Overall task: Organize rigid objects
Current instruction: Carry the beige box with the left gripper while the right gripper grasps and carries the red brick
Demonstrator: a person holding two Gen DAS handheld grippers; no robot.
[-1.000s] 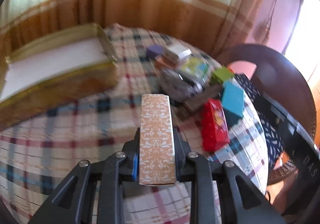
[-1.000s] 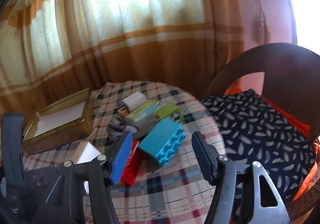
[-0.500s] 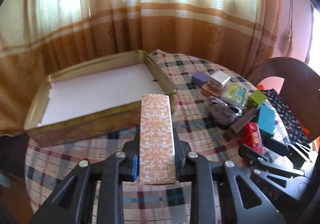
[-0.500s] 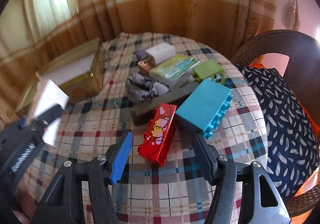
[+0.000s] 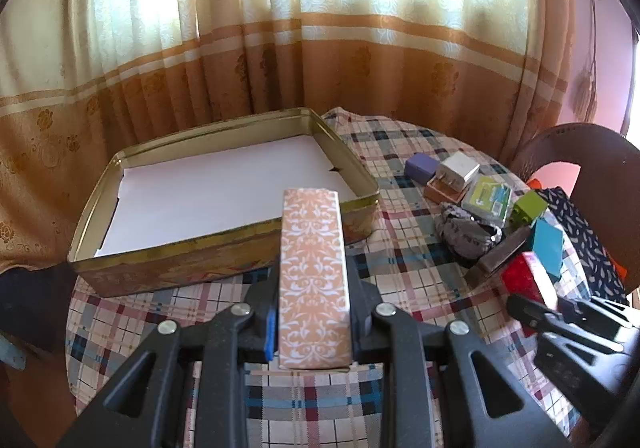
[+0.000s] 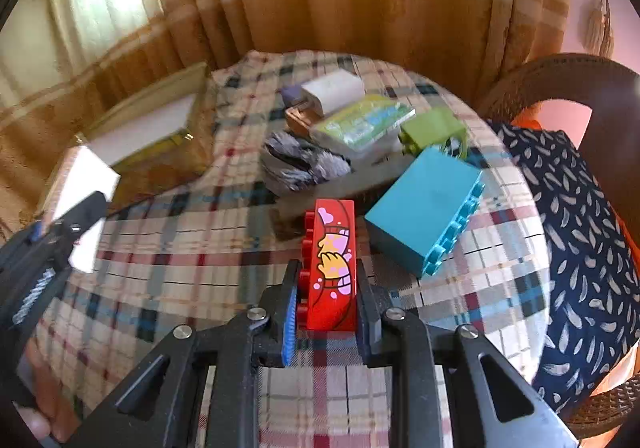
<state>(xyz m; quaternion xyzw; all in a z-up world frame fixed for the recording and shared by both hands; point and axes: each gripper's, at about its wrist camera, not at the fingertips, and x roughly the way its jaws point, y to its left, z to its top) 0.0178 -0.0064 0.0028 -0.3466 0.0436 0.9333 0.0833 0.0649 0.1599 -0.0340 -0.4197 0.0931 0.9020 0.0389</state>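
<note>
Red brick in right claw

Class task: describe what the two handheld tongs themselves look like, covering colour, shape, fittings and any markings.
Both tongs are matte black plastic. The left tongs and right tongs each have two angular arms with triangular cut-outs, joined by round silver screws. Each set shows a ridged blue pad on the left finger; the other finger looks black. White lettering runs along the left tongs' body in the right wrist view, too blurred to read.
</note>
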